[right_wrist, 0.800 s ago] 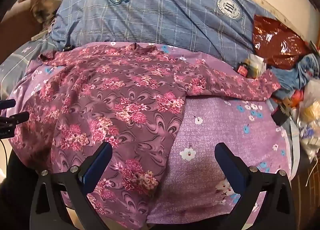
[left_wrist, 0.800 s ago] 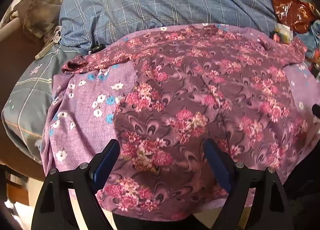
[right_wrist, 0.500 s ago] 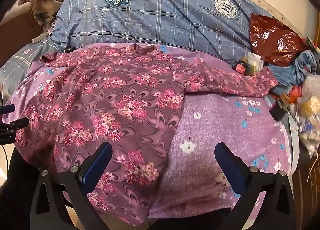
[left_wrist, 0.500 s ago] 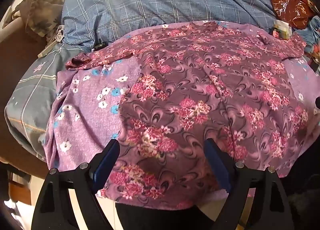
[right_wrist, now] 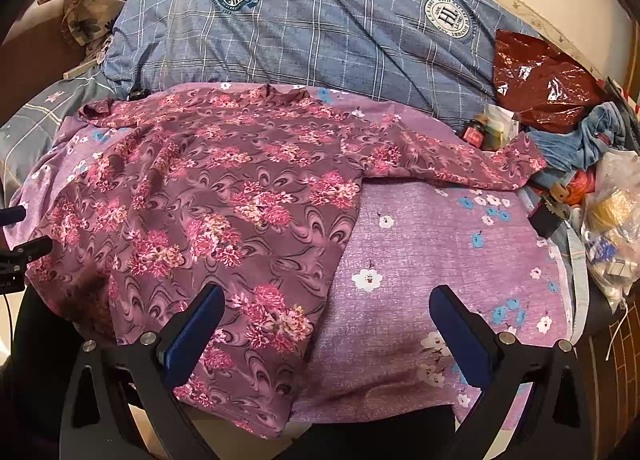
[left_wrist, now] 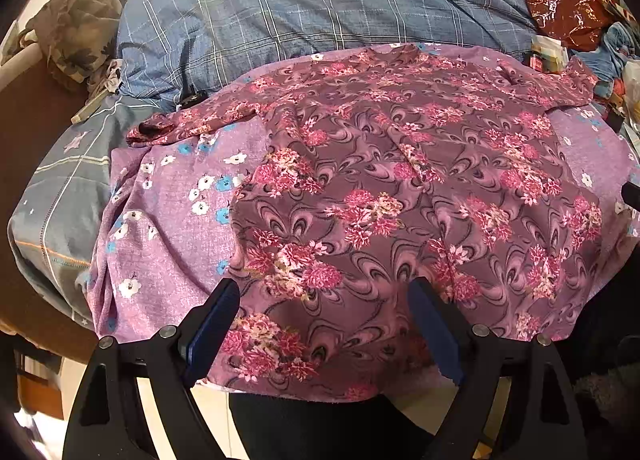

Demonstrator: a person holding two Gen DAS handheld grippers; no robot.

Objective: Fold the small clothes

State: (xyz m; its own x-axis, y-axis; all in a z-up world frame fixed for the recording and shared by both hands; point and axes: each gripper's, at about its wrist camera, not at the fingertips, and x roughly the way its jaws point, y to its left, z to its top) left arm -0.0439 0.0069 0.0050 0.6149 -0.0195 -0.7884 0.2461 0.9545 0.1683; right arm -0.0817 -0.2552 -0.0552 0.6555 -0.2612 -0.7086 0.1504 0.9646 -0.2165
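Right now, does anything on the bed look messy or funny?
Yes. The flowery shirt lies wrinkled, and its hem droops over the bed's edge. One sleeve is bunched up. Clutter, including a shiny red bag, sits piled by the other sleeve.

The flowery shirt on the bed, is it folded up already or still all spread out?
Spread out, not folded. The flowery shirt lies flat on the purple sheet, with both sleeves stretched out sideways.
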